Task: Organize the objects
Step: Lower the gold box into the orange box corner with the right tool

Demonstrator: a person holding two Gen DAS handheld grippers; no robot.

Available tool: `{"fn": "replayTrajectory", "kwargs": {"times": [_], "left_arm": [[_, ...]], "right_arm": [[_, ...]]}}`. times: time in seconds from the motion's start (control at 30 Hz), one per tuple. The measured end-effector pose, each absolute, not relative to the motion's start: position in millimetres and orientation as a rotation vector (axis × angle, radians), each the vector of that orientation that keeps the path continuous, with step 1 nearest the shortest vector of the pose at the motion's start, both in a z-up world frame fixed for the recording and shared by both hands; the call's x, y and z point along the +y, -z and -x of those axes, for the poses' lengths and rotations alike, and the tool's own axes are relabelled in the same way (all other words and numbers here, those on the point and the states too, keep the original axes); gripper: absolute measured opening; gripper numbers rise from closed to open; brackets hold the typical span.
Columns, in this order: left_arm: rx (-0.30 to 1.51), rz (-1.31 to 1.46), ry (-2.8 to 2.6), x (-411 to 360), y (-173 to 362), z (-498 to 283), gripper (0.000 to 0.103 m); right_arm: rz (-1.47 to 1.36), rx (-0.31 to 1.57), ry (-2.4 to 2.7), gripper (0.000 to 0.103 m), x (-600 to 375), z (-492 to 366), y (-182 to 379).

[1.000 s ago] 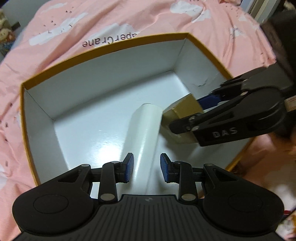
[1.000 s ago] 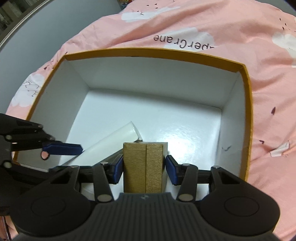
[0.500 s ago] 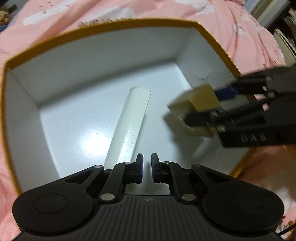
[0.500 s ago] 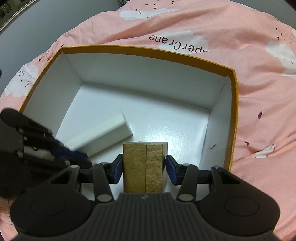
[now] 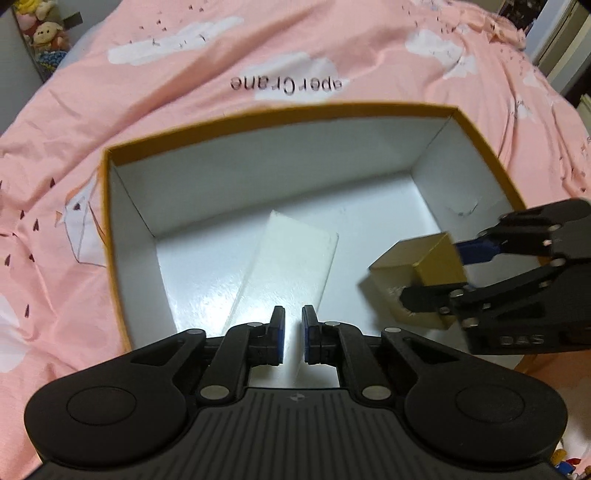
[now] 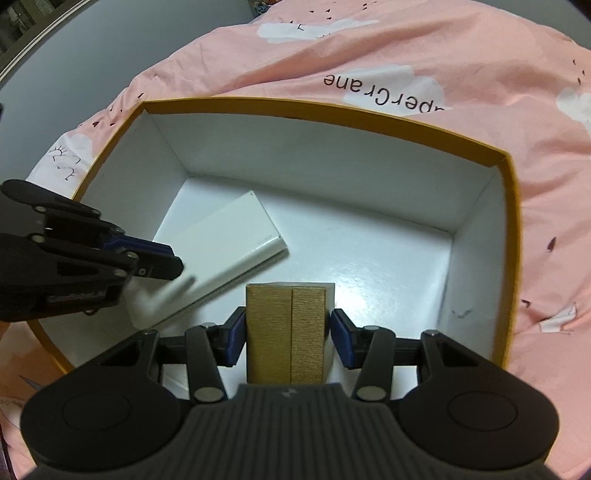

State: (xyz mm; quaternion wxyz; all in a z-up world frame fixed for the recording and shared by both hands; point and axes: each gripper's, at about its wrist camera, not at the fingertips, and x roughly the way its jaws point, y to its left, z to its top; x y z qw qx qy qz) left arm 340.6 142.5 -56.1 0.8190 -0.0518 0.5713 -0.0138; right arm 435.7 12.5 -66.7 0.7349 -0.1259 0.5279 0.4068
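A large open box (image 5: 288, 110) with an orange rim and white inside lies on a pink bedspread; it also shows in the right wrist view (image 6: 332, 110). A long white box (image 5: 291, 254) lies flat on its floor, seen in the right wrist view (image 6: 229, 236) too. My left gripper (image 5: 293, 338) is shut and empty, above the white box's near end. My right gripper (image 6: 286, 338) is shut on a small gold box (image 6: 286, 332) and holds it over the right part of the large box; the gold box (image 5: 417, 280) also shows in the left wrist view.
The pink bedspread (image 5: 184, 74) with white clouds and lettering surrounds the box. Stuffed toys (image 5: 40, 33) sit at the far left. A grey floor or wall (image 6: 92, 55) lies beyond the bed's edge.
My left gripper let go of the white box, closed empty and drew back and up. The white box now lies flat. My right gripper keeps the gold box, lifted slightly.
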Motion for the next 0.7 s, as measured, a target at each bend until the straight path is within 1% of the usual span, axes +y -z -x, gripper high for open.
{"fn": "replayTrajectory", "kwargs": {"times": [0.4,0.53,0.7], "left_arm": [[1.0,0.182,0.01,186,-4,-312,0.011],[0.959,0.218,-0.022,202,-12,-305,0.011],[0.96,0.254,-0.064,223,-6,-295,0.011]], "right_arm": [[0.229,1.25,-0.901,0.05,57,-436,88],[0.223,1.243,-0.921,0.05,71,-433,87],[0.232,1.227,-0.928,0.05,88,-432,85]]}}
